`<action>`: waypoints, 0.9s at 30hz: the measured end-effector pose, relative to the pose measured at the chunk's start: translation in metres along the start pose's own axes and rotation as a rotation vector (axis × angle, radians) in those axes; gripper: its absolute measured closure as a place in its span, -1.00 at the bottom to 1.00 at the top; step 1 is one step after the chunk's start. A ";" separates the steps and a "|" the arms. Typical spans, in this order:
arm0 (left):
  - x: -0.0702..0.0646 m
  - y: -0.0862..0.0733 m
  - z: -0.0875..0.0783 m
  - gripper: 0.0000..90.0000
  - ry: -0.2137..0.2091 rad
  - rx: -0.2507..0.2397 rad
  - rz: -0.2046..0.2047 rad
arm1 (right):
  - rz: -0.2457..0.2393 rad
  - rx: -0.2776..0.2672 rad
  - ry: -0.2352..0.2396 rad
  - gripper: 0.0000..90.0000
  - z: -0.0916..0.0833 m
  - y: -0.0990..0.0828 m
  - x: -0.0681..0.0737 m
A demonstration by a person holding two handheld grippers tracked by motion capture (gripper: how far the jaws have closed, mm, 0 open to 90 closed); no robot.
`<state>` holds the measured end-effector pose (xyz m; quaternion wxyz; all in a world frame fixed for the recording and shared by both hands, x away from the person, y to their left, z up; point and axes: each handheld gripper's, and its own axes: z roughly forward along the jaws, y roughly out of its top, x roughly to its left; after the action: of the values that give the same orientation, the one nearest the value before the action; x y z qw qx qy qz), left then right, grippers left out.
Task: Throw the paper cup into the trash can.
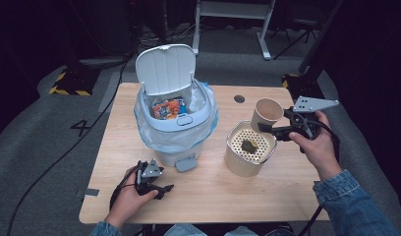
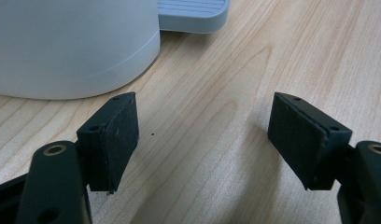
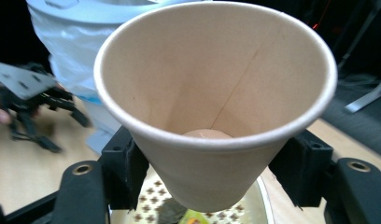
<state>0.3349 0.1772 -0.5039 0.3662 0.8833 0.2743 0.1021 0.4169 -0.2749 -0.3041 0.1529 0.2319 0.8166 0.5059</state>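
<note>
A tan paper cup (image 1: 267, 112) hangs tilted over the far rim of a cream bowl (image 1: 238, 164) with a perforated insert, and my right gripper (image 1: 266, 129) is shut on its lower wall. In the right gripper view the cup (image 3: 216, 93) gapes toward the camera with nothing inside, the pads (image 3: 123, 163) pressing on both sides. A dark wet clump (image 1: 248, 145) lies on the insert (image 3: 149, 205). My left gripper (image 1: 161, 189) rests on the wooden table (image 1: 287, 196) near the front edge. Its jaws (image 2: 202, 135) stand open and hold nothing.
A white pedal bin (image 1: 176, 128) with a plastic liner stands mid-table, lid (image 1: 166, 69) raised, colourful wrappers (image 1: 168, 109) inside. Its pedal (image 1: 186, 162) faces the left gripper; bin wall (image 2: 62, 46) and pedal (image 2: 193, 14) sit just beyond those jaws. Cables cross the floor at left.
</note>
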 end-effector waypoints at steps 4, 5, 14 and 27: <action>0.000 0.000 0.000 -0.44 -0.001 0.000 -0.002 | 0.043 0.002 0.020 -0.23 -0.001 0.002 -0.003; 0.000 0.000 0.000 -0.44 -0.001 -0.001 -0.001 | 0.054 0.001 0.030 -0.23 -0.001 0.002 -0.003; 0.001 0.001 0.000 -0.44 -0.001 0.001 0.002 | 0.050 0.005 0.047 -0.23 0.002 0.014 -0.002; 0.001 0.001 0.000 -0.44 0.000 0.002 0.002 | -0.001 -0.011 0.084 -0.24 0.027 0.049 -0.001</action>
<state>0.3360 0.1772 -0.5038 0.3653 0.8839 0.2734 0.1021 0.4412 -0.2363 -0.2718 0.1199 0.2090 0.8198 0.5195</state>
